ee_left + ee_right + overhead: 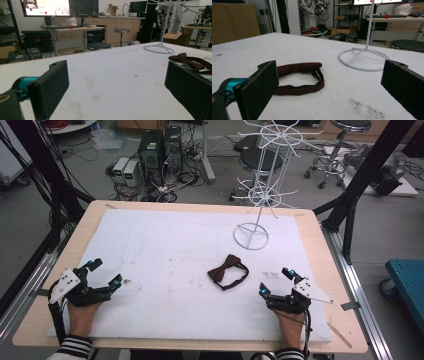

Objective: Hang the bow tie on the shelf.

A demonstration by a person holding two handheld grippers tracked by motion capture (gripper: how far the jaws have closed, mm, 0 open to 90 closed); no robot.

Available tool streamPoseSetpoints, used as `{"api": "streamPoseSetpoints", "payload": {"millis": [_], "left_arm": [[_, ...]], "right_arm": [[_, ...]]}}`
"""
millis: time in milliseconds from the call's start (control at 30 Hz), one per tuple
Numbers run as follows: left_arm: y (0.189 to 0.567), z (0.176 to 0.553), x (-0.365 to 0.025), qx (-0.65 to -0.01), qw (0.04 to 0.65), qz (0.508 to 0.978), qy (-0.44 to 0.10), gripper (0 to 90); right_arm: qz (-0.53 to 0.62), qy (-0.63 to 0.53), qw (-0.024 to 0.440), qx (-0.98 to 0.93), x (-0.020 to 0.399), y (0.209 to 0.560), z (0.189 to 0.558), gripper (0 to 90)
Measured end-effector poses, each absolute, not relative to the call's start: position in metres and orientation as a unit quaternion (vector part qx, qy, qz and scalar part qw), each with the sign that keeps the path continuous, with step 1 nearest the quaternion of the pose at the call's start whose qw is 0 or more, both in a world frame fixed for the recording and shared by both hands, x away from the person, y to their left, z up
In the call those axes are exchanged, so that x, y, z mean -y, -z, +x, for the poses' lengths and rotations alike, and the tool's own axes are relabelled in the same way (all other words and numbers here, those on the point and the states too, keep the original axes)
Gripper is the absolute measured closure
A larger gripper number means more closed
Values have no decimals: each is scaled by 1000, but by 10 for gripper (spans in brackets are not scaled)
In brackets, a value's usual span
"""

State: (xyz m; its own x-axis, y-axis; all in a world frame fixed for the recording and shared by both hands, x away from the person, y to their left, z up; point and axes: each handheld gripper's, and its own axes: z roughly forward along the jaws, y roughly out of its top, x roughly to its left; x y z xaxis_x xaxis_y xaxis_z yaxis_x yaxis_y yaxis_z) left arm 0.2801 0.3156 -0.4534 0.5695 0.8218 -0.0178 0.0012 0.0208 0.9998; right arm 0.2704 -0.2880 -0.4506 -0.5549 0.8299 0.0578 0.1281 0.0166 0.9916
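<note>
A dark brown bow tie (228, 271) with its strap looped lies flat on the white foam mat (165, 245), a little right of centre. My right gripper (276, 282) rests low at the front right of the mat, jaws wide open, the bow tie (298, 77) just beyond its left jaw. Far over at the front left my left gripper (105, 274) also stands open and empty; from its camera the bow tie (190, 62) lies off to the right. A white wire display stand (260, 195) rises at the back right of the mat.
The stand's ring base (251, 236) sits behind the bow tie. Bare wooden table edge (60, 285) frames the mat. Black frame posts (360, 175) flank the table; stools and computer cases stand on the floor beyond. Dirt marks (367, 110) speckle the mat.
</note>
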Motion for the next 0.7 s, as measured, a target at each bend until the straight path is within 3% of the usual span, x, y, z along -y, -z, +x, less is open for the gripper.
{"api": "streamPoseSetpoints", "payload": {"millis": [700], "left_arm": [[453,280,-316,-334,634,619,-322,60]], "right_arm": [[386,-603,278,-641,293,449,275,7]]}}
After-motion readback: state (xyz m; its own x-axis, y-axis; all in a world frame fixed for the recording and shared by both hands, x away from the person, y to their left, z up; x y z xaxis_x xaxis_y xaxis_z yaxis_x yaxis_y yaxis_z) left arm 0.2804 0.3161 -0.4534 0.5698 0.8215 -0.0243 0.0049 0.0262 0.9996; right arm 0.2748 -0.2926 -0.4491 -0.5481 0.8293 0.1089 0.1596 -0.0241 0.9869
